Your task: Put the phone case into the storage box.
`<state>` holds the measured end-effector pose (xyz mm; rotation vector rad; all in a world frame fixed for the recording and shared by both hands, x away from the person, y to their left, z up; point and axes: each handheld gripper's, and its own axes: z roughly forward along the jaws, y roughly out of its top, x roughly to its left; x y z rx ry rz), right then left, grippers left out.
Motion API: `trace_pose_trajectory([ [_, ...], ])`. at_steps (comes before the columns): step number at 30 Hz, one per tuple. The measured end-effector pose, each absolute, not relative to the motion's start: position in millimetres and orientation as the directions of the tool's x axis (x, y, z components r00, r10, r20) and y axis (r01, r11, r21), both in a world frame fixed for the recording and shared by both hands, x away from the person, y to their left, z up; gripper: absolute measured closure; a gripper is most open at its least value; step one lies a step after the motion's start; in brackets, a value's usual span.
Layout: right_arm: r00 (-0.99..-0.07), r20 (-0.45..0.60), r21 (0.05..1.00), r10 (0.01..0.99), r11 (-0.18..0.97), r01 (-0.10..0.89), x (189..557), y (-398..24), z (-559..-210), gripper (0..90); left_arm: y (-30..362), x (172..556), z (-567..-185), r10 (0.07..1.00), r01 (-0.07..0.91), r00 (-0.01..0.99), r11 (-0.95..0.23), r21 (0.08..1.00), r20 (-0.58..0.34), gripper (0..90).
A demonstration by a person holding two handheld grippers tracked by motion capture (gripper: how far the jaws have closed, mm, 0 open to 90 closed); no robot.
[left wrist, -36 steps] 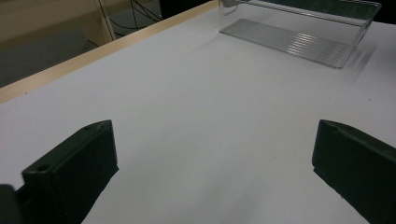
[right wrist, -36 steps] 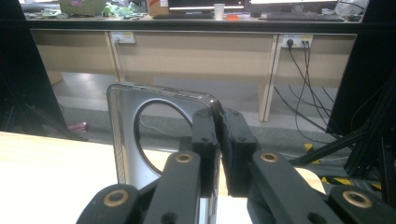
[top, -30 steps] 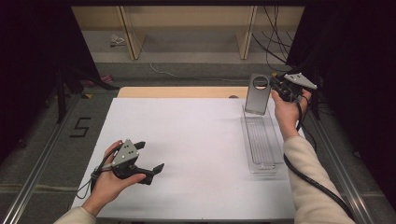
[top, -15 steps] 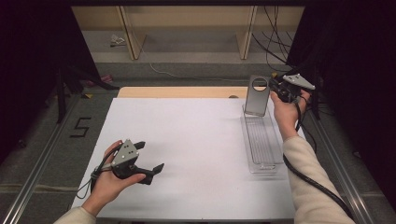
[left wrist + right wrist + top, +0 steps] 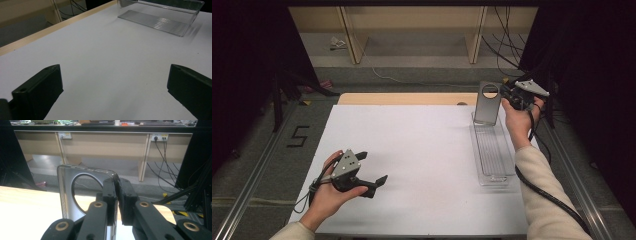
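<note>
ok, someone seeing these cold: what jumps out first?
Probably the right gripper at the table's far right corner, shut on the upright end panel, the one with a round hole, of a clear tray. After that, the left gripper held low at the near left over the bare white table, jaws wide apart and holding nothing.

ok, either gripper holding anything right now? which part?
The right gripper is shut on the upper right edge of the clear tray's upright metal end panel, beside its round hole. The left gripper is open, holding nothing.
</note>
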<state>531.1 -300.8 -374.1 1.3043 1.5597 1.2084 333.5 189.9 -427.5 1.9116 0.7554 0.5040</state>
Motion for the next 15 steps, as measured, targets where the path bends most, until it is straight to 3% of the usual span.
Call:
trace_pose_trajectory([
  [15,-0.195,0.011,0.959,0.981,0.044,0.278,532.0,-299.5,-377.9,85.1,190.0,333.4,-427.7,0.693,0.286,0.721,-0.325,0.901,0.021,0.0],
])
